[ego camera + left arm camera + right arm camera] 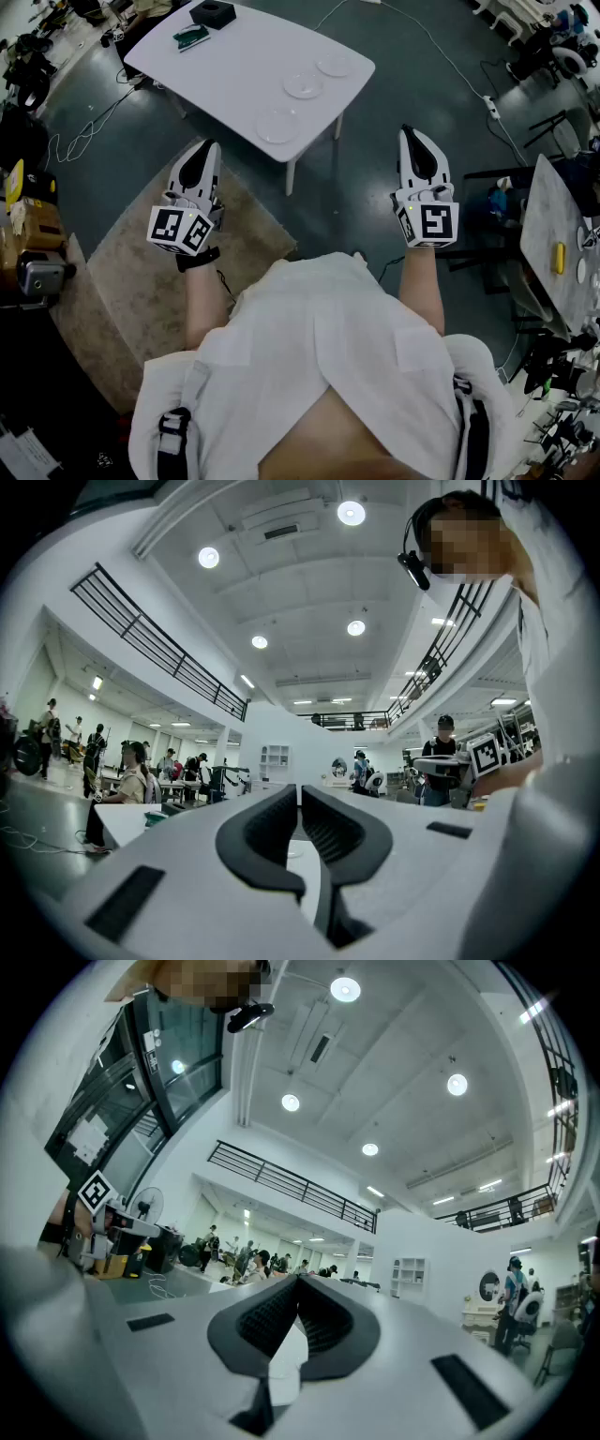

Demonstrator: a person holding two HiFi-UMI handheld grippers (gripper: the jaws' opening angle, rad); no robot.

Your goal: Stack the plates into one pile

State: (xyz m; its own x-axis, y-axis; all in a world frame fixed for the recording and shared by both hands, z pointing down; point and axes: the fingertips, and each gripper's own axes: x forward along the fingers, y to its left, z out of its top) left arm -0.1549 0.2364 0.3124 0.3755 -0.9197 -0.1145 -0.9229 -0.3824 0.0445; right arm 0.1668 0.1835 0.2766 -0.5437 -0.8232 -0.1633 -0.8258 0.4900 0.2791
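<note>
Three clear glass plates lie apart on the white table [234, 66] ahead of me: a near one [277, 124], a middle one [303, 85] and a far one [333, 65]. Both grippers are held in the air short of the table, over the floor. My left gripper [207, 147] points at the table's near edge; its jaws [298, 791] meet at the tips with nothing between them. Off the table's right corner, my right gripper [407, 132] is shut and empty too, its tips [298, 1281] touching. Neither gripper touches a plate.
A black box [213, 13] and a teal item [191, 37] sit at the table's far end. A beige rug [112, 272] lies under my left side. Cables [84, 131] run over the dark floor. A second table [548, 234] stands at the right, cardboard boxes [28, 225] at the left.
</note>
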